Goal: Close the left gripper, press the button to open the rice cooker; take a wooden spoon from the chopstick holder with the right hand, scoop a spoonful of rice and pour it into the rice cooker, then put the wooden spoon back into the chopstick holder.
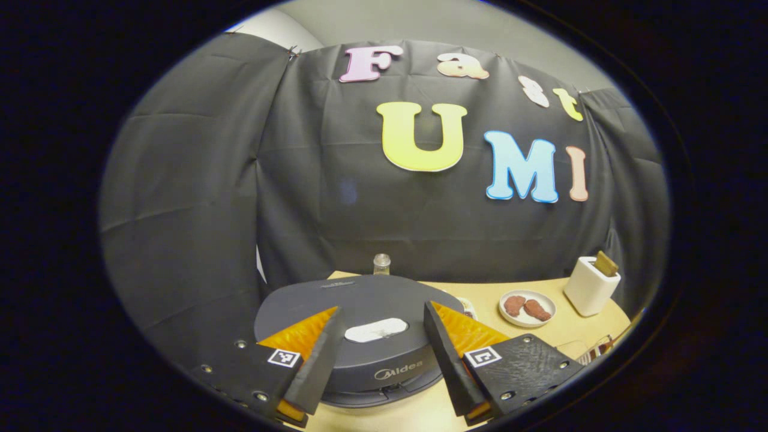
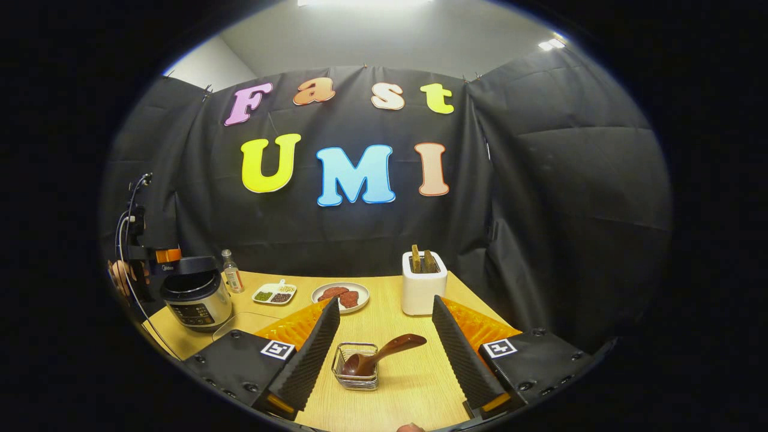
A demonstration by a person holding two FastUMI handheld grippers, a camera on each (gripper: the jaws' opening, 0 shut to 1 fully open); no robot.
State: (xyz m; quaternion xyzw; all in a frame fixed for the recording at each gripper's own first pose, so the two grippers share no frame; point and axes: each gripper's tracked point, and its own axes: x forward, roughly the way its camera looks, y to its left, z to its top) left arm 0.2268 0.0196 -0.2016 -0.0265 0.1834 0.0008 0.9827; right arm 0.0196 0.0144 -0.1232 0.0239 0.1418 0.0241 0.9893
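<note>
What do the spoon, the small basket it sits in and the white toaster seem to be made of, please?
Spoon: dark brown and glossy, probably varnished wood, judging by the sheen.
Basket: thin metal wire, shiny, see-through mesh.
Toaster: smooth matte white casing, likely plastic, possibly painted metal.

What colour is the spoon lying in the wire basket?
Dark reddish-brown: the glossy wooden spoon in the small wire basket, best seen in the right gripper view.

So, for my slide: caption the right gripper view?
Open right claw faces a brown wooden spoon in a wire basket.
</note>
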